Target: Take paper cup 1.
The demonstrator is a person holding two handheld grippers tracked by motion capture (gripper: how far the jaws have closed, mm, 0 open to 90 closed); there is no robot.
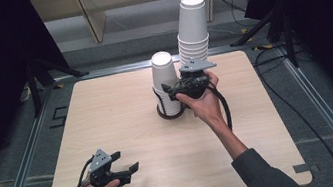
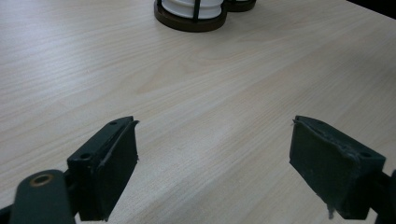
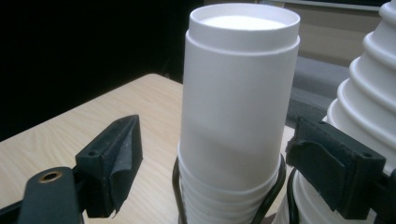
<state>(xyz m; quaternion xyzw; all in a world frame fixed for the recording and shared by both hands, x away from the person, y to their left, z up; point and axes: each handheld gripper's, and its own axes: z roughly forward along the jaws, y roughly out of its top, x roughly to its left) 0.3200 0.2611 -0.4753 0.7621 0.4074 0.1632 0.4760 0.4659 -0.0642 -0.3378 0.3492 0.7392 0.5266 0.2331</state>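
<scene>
Here the right gripper [image 1: 179, 89] sits at the shorter stack of white cups [image 1: 164, 81], jaws apart on either side of it, pads not yet pressing; in the right gripper view the top cup [image 3: 240, 93] stands upside down between them, nested over the others in a dark wire holder [image 1: 171, 111]. The taller stack [image 1: 192, 31] stands just beside, behind the right hand, leaning a little. Judged step: reaching in to take a cup off the short stack. The next move calls for closing gently on the upper cup alone, above the wire holder, then lifting straight up so the neighbouring stack is not knocked. The left gripper [image 1: 127, 173] rests low near the front edge of the bench [image 1: 107, 118], jaws apart with nothing between them. Bench top is pale wood grain with rounded corners, on a metal frame. Room is dark at both sides; grey floor, cables and light wooden shelving lie beyond.
</scene>
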